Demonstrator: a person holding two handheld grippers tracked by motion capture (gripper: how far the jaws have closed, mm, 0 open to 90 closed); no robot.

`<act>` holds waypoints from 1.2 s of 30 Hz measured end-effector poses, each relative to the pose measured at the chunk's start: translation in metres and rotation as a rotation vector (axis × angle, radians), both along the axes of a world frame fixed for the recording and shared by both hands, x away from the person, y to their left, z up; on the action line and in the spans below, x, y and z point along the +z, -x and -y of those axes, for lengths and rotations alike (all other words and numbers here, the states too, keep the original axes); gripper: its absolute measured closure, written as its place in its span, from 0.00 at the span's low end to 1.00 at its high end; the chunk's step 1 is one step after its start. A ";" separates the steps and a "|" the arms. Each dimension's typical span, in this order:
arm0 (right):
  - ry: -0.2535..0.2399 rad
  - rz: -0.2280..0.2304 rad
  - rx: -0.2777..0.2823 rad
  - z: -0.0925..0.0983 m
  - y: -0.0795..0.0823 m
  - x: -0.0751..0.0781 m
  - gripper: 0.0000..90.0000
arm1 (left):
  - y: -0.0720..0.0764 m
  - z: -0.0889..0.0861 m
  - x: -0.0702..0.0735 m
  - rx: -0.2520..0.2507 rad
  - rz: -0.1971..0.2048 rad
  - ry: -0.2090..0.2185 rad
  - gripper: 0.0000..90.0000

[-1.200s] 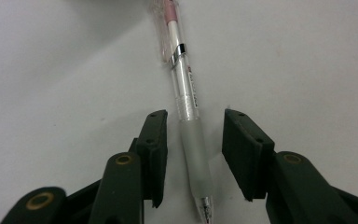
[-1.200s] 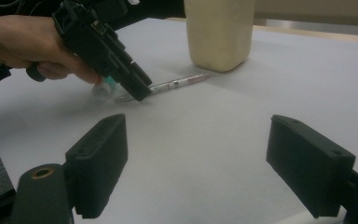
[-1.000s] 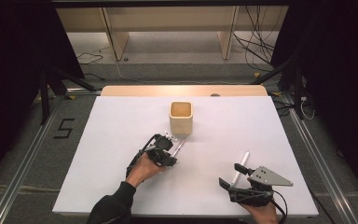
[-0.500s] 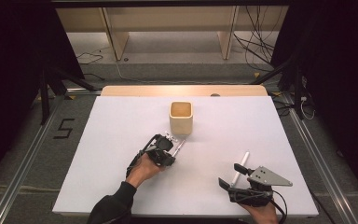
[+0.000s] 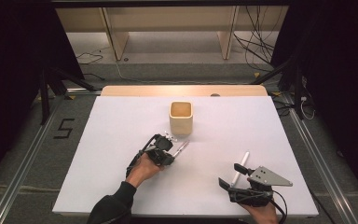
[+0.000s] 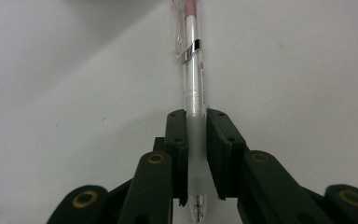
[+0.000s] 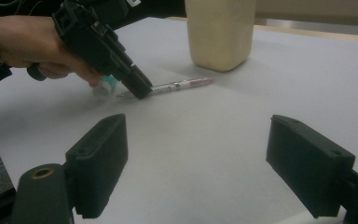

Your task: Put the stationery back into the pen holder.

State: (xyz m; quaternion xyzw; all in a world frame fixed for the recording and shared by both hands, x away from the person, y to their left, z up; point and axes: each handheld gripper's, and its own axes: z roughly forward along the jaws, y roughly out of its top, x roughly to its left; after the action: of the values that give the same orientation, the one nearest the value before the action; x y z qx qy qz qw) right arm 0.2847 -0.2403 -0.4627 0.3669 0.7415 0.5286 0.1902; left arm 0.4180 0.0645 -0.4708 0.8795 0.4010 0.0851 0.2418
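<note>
Two pens lie on the tabletop. The left hand-held gripper (image 6: 196,158), jaws just closing, clamps the pink-capped pen (image 6: 192,70) near the middle, close to the beige cup (image 5: 181,117). Next, probably lift and tip it in. The right hand-held gripper (image 7: 198,163) gapes empty beside the white pen (image 5: 240,167) near the front edge.

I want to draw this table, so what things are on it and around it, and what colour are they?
pen: 1, clear with pink end, on the sheet near the cup, between the left tongs' jaws
white pen: 1, white, on the sheet by the right tongs
cup: 1, cream, standing mid-table
table sheet: 1, white
cables: several, black, floor behind
left tongs: 1, black, jaws just closing on the pen
right tongs: 1, black, open, nothing between
</note>
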 end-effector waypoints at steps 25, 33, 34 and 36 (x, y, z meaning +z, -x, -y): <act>-0.008 0.005 -0.004 0.001 0.000 0.001 0.24 | 0.002 -0.002 0.009 -0.047 0.013 0.060 0.88; 0.004 0.031 0.008 -0.005 0.002 0.004 0.23 | 0.009 -0.003 0.025 -0.105 0.001 0.080 0.88; 0.007 0.034 0.012 -0.006 0.002 0.004 0.23 | 0.010 -0.004 0.027 -0.116 0.002 0.080 0.88; 0.009 0.040 0.015 -0.008 0.002 0.005 0.23 | 0.012 -0.004 0.031 -0.132 -0.006 0.096 0.88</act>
State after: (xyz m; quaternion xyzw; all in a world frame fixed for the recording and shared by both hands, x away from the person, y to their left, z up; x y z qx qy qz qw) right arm 0.2825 -0.2319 -0.4575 0.3496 0.7427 0.5338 0.2028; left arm 0.4063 0.0684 -0.4402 0.8916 0.3464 0.0471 0.2877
